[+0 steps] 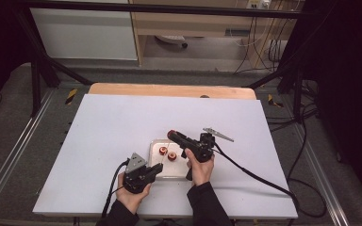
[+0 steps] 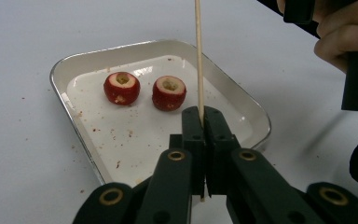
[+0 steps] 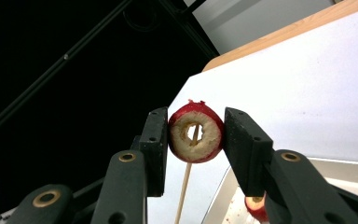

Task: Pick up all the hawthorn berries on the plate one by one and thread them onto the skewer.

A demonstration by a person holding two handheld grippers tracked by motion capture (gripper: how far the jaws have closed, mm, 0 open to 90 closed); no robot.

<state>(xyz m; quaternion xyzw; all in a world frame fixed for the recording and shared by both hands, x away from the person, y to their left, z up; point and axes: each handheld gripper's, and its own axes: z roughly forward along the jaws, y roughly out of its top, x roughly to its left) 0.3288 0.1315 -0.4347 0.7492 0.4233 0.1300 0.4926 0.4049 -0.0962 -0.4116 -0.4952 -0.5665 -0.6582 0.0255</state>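
Note:
A white tray (image 1: 156,143) sits mid-table with two cored red fruits (image 2: 121,87) (image 2: 169,93) lying side by side in it. My left gripper (image 2: 204,114) is shut on a thin wooden skewer (image 2: 198,56), which stands upright over the tray. In the high view the left gripper (image 1: 158,168) is at the tray's near edge. My right gripper (image 3: 196,135) is shut on a third cored red fruit (image 3: 210,135). The skewer (image 3: 184,186) comes up from below, and its tip shows inside the fruit's hole. The right gripper (image 1: 172,135) hovers above the tray's far side.
The tray's rim (image 3: 335,164) and another red fruit (image 3: 256,207) show under the right jaws. Red crumbs dot the tray and the white tabletop (image 2: 28,140). A wooden strip (image 1: 169,89) edges the table's far side. A black cable (image 1: 254,174) trails right across the table.

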